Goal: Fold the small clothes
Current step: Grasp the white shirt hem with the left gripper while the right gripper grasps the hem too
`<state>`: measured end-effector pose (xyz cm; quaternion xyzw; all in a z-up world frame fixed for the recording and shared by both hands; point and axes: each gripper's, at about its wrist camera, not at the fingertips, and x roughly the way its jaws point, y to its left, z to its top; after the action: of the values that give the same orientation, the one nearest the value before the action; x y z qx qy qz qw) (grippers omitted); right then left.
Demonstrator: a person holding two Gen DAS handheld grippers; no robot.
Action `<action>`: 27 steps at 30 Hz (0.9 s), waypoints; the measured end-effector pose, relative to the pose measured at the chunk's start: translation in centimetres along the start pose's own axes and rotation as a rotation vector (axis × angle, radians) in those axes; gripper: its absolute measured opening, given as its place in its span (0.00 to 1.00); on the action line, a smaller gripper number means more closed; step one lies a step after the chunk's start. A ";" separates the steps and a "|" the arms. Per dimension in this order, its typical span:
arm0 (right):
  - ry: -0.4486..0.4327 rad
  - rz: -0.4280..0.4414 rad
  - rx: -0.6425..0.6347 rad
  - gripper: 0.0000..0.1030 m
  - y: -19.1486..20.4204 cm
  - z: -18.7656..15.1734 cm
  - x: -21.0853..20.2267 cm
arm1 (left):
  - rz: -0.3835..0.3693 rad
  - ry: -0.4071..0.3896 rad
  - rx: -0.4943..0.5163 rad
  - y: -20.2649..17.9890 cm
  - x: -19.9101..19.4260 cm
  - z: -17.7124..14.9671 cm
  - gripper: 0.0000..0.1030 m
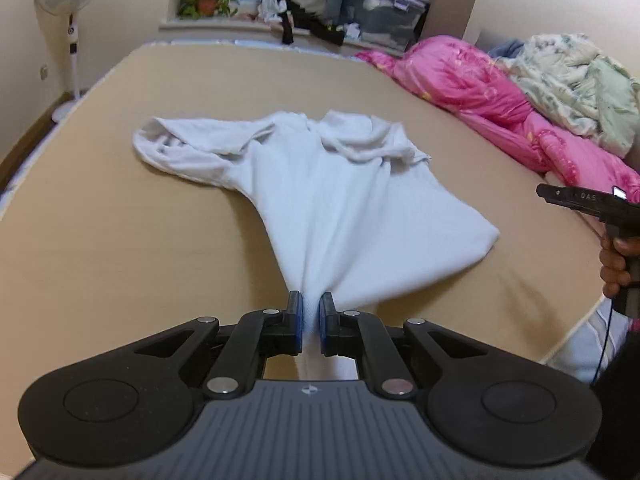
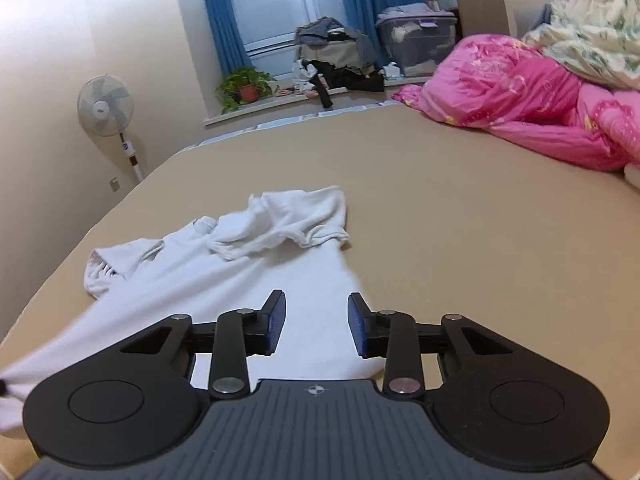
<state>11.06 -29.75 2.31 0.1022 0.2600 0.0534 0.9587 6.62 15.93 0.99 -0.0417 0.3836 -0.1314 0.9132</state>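
a soft white t-shirt (image 1: 320, 184) of thin knit cotton lies on the smooth tan bed cover (image 1: 100, 220), its sleeves crumpled into loose ridges at the far end. the left gripper (image 1: 311, 312) pinches the hem between its blue rubbery pads, drawing the cloth into a taut funnel of long folds. the right gripper (image 2: 316, 320) stands partly parted above the shirt's near corner, nothing pressed between its pads. a glossy pink quilt (image 2: 520, 104) bunches beside a pale floral one (image 2: 592, 28).
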 end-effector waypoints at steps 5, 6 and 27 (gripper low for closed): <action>0.052 -0.011 0.007 0.35 -0.9 -0.5 0.7 | 0.024 0.110 -0.154 6.2 0.8 -3.2 0.07; 0.071 -0.012 0.019 0.35 -1.1 -0.6 1.2 | 0.089 0.155 -0.125 6.3 1.3 -3.2 0.09; 0.346 0.062 -0.048 0.09 1.9 -4.8 11.7 | 0.083 0.285 -0.296 6.4 8.9 -2.1 0.31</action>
<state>18.62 -25.32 -7.03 0.0765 0.4163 0.1060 0.8998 12.43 19.70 -7.79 -0.1407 0.5255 -0.0407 0.8381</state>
